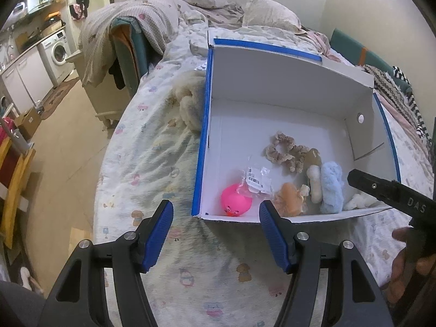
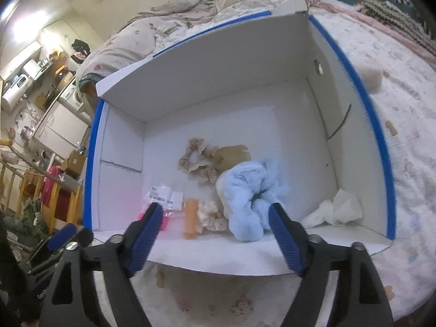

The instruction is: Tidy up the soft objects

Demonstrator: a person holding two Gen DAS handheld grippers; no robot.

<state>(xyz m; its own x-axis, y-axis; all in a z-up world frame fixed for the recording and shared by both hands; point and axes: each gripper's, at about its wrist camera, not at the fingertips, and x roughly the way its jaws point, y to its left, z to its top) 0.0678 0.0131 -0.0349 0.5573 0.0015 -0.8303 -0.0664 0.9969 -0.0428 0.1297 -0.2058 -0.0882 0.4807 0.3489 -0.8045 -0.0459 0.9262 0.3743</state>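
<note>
The bed (image 1: 152,163), under a cartoon-print cover, carries an open white box (image 1: 286,87) with blue edges near its front edge; a cream plush (image 1: 188,100) lies touching the box's left wall

Soft, warm indoor light fills both views, with glare at the upper left. Fisheye bending curves the edges, dark corners frame them, and the right view looks slightly blurred.

A white cardboard box (image 2: 245,62) with blue-taped rims stands open on the bed. Inside, a fluffy light-blue scrunchie (image 2: 250,199) lies crumpled near the front wall; at its 11 o'clock a beige lace scrunchie (image 2: 196,160), at its 9 o'clock an orange plush piece (image 2: 191,218), and a pink rubber duck (image 1: 235,200) at the front-left corner.
</note>
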